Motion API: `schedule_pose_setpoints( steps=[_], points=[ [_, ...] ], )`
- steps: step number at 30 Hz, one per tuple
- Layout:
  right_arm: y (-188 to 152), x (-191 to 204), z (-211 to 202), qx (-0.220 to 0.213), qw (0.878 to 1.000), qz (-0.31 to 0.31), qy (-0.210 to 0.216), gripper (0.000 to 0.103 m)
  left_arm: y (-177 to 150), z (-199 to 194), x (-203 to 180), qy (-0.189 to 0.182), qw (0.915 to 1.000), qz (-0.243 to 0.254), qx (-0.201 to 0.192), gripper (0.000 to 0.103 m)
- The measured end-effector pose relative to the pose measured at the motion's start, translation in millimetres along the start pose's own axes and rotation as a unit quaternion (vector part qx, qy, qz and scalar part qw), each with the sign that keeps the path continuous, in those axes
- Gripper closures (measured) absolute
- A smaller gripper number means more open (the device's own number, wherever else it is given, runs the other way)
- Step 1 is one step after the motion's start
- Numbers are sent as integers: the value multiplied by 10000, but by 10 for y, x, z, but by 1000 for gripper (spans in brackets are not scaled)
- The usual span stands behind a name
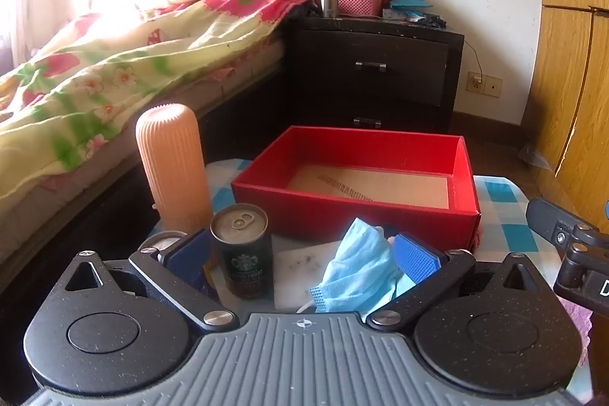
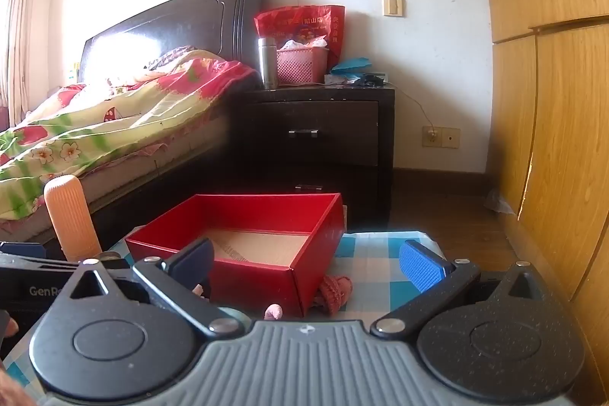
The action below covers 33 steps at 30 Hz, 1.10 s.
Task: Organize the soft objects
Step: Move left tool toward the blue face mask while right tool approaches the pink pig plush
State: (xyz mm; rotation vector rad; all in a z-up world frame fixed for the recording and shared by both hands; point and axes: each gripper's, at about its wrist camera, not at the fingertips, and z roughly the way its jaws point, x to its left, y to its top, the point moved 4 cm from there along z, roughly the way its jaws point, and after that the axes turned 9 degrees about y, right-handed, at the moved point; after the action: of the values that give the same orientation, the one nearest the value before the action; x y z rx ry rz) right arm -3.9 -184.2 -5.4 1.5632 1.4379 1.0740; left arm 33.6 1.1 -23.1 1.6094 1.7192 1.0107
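The mask (image 1: pixel 357 265) is a light, limp thing of thin cloth, crumpled on the table (image 1: pixel 498 212); it will fold and slip under a loose hold, so the bunched middle looks the best place to take it. It lies between the fingers of the left gripper (image 1: pixel 304 257), toward 3 o'clock, touching the blue pad there. These fingers stand wide open and press nothing. The can (image 1: pixel 243 250) stands at 9 o'clock of the mask; it is stiff, so probably not for sorting.

The right gripper (image 2: pixel 306 263) is also wide open and holds nothing. Just under it, at 6 o'clock of the red box (image 2: pixel 243 215), lies a knitted piece (image 2: pixel 335 292), soft and stretchy, easy to pinch at any fold.

Count: one mask, one knitted piece with small pink parts beside it, one can, one ribbed tube (image 1: pixel 171 162), one empty box
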Motion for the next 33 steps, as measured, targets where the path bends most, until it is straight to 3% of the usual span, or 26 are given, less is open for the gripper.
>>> schedule_pose_setpoints(
  steps=[18, 33],
  points=[
    [-21, 48, 62, 137, 9993, -277, -197, 18, -74, 94, 62, 136, 9990, -305, 293, 5],
    [-12, 68, 51, 142, 9990, -305, -297, 18, -139, 96, -47, 175, 9991, -79, 367, 5]
  ],
)
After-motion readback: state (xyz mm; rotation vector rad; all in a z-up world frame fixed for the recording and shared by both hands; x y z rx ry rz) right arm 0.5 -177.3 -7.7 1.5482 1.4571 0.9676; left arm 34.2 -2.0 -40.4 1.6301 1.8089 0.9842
